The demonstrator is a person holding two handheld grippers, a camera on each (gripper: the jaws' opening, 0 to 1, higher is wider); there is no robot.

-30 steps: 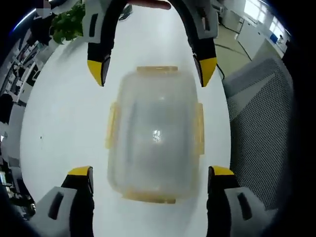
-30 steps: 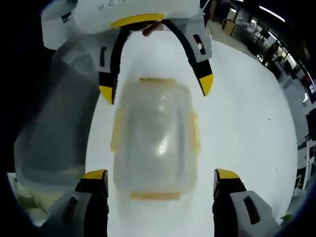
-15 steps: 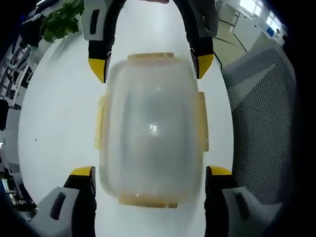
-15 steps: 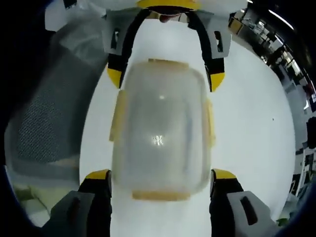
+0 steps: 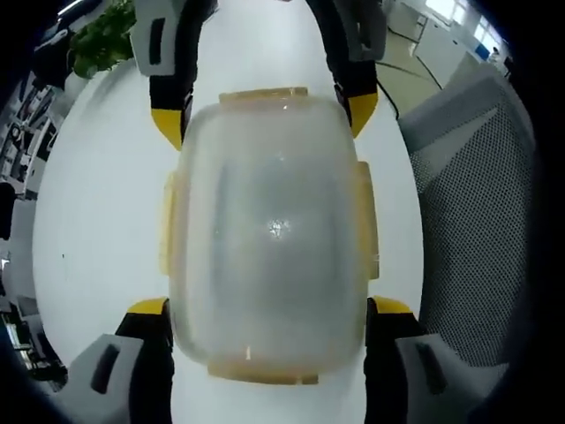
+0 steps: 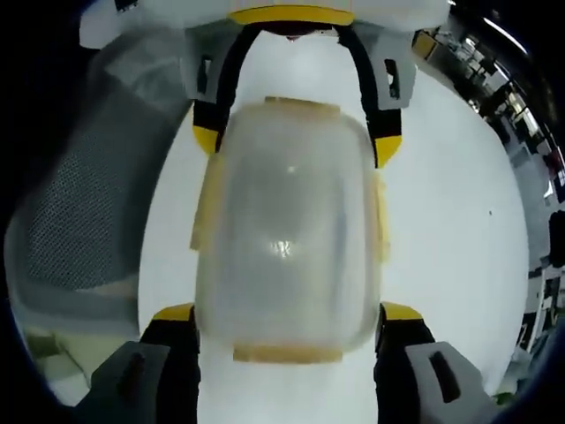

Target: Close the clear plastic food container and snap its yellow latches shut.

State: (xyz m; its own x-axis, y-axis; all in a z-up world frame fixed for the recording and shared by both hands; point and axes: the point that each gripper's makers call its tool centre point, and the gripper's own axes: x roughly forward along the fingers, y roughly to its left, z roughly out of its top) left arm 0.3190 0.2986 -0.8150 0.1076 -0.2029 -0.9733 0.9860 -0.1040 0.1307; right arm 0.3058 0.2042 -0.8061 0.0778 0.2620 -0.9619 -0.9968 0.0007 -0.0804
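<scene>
Left gripper view: my left gripper [image 5: 269, 309] gapes wide, jaws flanking the cloudy rounded-rectangular plastic container [image 5: 269, 234] with yellow latches [image 5: 365, 221] on the glossy white table [image 5: 97, 221].
Surroundings: grey mesh chair [image 5: 472, 203], leafy plant [image 5: 101, 40].
Right gripper view: my right gripper [image 6: 287, 314] likewise wide, straddling the container [image 6: 284, 234]; the left one [image 6: 296, 146] opposite.

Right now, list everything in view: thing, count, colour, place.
container: 1, clear, on the table between both grippers' jaws
latches: 4, yellow, one on each side of the container
table: 1, white, under the container
chair: 1, grey mesh, at the table's edge
plant: 1, green, far edge of the table in the left gripper view
left gripper: 1, grey with yellow tips, jaws open astride the container
right gripper: 1, same colours, jaws open astride the container's other end
</scene>
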